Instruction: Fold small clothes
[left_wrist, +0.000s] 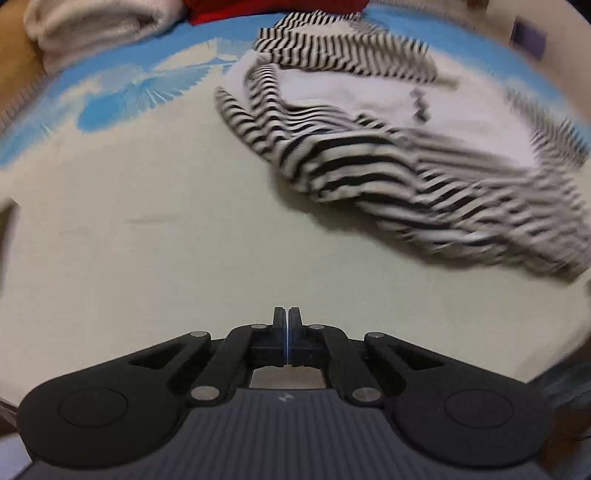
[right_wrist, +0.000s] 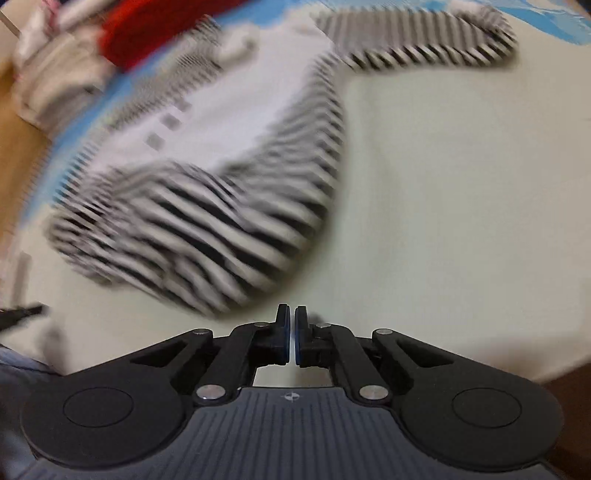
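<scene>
A small black-and-white striped garment with a white front panel (left_wrist: 388, 147) lies crumpled on the cream sheet, up and to the right of my left gripper (left_wrist: 287, 314). That gripper is shut and empty, well short of the cloth. In the right wrist view the same garment (right_wrist: 207, 206) lies up and to the left, its near hem just beyond my right gripper (right_wrist: 290, 314). The right jaws stand nearly closed with a thin gap and hold nothing. Both views are motion-blurred.
The cream sheet (left_wrist: 147, 240) has a blue printed band (left_wrist: 110, 107) at the far side. A pale folded towel (left_wrist: 92, 26) and a red cloth (left_wrist: 258, 7) lie at the far edge; both also show in the right wrist view, the red cloth (right_wrist: 147, 33).
</scene>
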